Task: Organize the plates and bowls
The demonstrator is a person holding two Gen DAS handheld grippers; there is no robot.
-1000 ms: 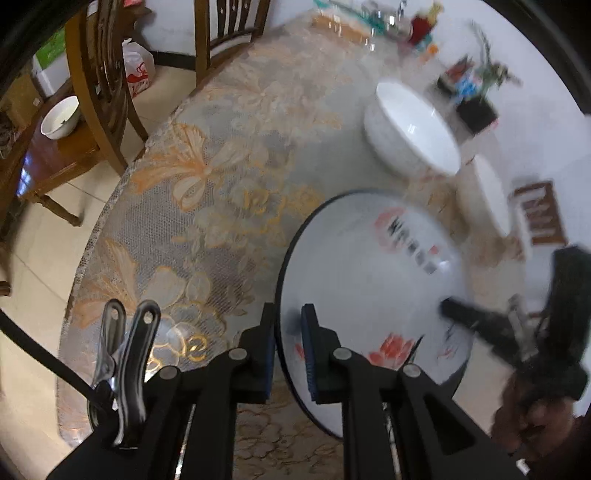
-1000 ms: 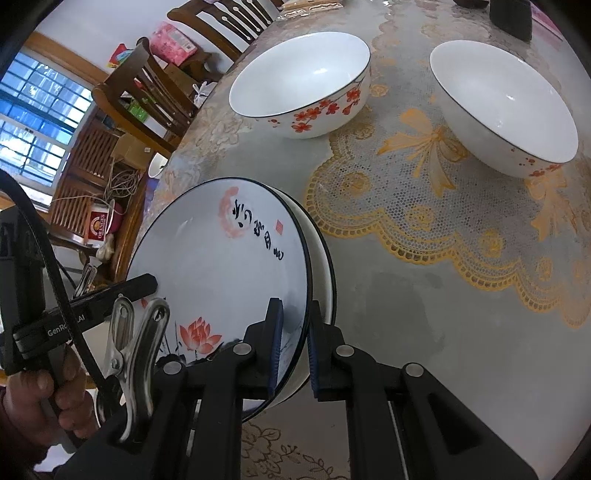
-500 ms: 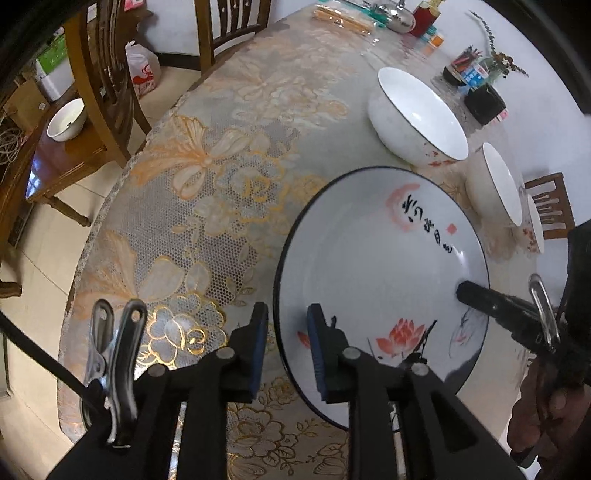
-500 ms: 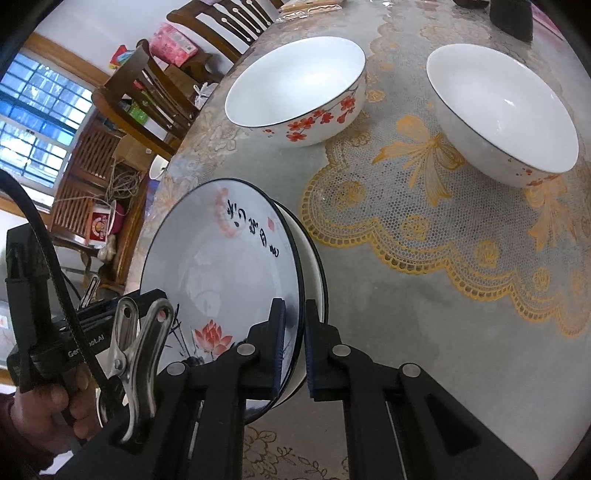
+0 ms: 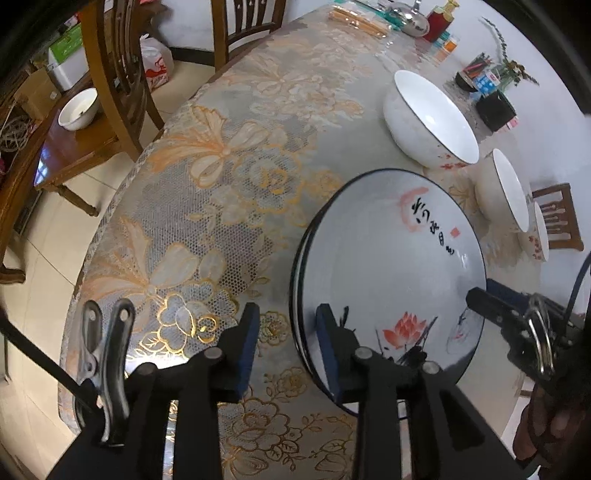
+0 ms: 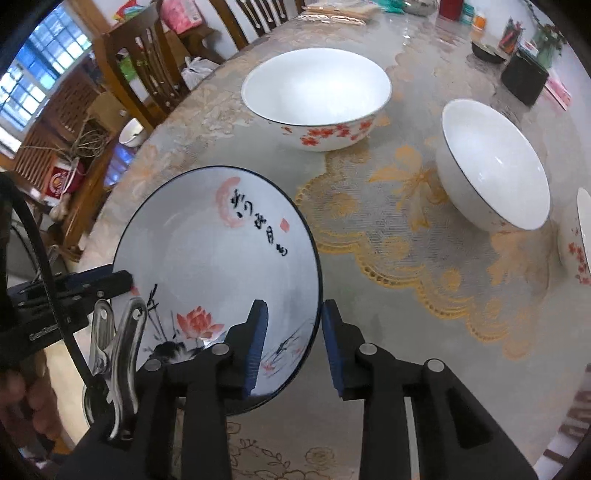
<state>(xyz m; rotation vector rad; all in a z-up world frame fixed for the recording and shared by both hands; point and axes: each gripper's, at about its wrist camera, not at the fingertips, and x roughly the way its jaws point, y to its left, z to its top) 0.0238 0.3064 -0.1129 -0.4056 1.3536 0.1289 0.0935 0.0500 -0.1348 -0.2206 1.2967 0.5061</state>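
Stacked white round plates with dark rims, the top plate point(image 5: 391, 266) painted with a red lotus and black calligraphy, lie on the lace-patterned beige tablecloth point(image 5: 221, 177) near the table's edge. Left gripper point(image 5: 286, 338) and right gripper point(image 6: 291, 339) straddle opposite rims, jaws wide, gripping nothing. Beyond stand a white flower-printed bowl point(image 6: 316, 98) and a plainer white bowl point(image 6: 493, 164), apart.

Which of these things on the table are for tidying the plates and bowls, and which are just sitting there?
For the job:
- round lotus-painted plate with dark rim, lying on another plate
- big white bowl with red flowers
- plain white bowl with thin dark rim
- left gripper and right gripper, both open

Just lying about:
- black box
- red bottle
- wooden chair
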